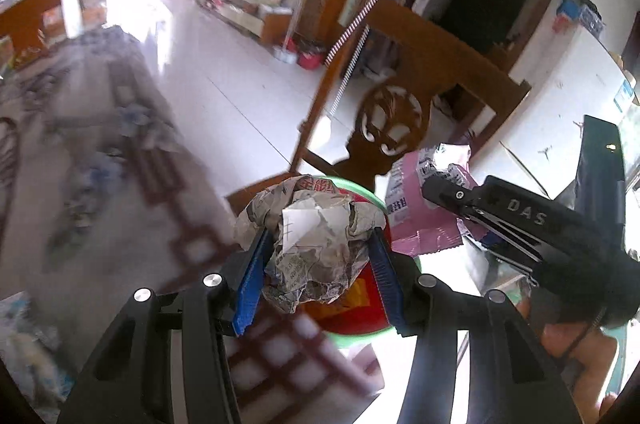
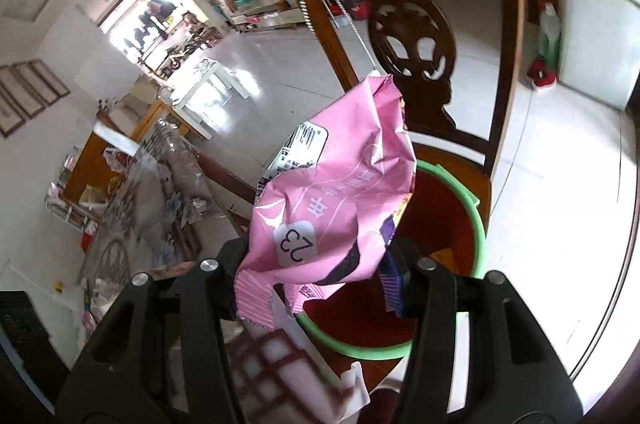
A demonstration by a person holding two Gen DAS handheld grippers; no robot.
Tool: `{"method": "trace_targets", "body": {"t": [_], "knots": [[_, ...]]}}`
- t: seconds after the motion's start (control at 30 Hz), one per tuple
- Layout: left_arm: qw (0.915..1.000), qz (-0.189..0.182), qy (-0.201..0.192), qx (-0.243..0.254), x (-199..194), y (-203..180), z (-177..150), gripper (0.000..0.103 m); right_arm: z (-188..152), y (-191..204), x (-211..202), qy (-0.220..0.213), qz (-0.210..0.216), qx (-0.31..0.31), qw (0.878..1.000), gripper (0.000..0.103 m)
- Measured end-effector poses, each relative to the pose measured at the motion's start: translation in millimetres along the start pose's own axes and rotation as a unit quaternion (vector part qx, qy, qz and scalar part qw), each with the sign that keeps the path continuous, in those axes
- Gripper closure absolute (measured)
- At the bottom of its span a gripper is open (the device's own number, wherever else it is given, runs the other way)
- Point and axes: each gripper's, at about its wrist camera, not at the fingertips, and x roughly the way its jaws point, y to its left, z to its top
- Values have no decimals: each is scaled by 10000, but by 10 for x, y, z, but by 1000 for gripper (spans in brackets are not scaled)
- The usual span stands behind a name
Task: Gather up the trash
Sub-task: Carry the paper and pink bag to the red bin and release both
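Your left gripper [image 1: 316, 260] clamps the paper wad [image 1: 316, 244], right gripper [image 2: 320, 280] pinches the pink wrapper [image 2: 336, 192] (both over the bin [image 2: 478, 224]); drop both, more litter probably remains.

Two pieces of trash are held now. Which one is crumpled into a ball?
The newspaper wad in the left gripper; the pink snack wrapper in the right gripper is flat.

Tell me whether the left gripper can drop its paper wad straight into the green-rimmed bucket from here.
Probably yes. The left gripper holds the newspaper wad directly above the bucket, and nothing shows between them. The right gripper with its pink wrapper sits off to the side.
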Motion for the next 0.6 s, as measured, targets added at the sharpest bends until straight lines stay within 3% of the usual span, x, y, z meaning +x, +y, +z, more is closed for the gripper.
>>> {"method": "trace_targets", "body": {"t": [0.13,0.2,0.23,0.6], "knots": [[9998,-79,174,51,196,-35,80,42,28,-67,5,-50,-137,170,9997,50],[9997,-12,225,115,251,-17,128,28,47,-81,20,-120,-268,228,9993,36],[9997,19,202,140,244,-12,125,26,55,-85,41,-109,-276,273,9992,33],[9993,235,-306,2,-356,215,-115,21,14,143,99,10,-189,27,9998,23]]}}
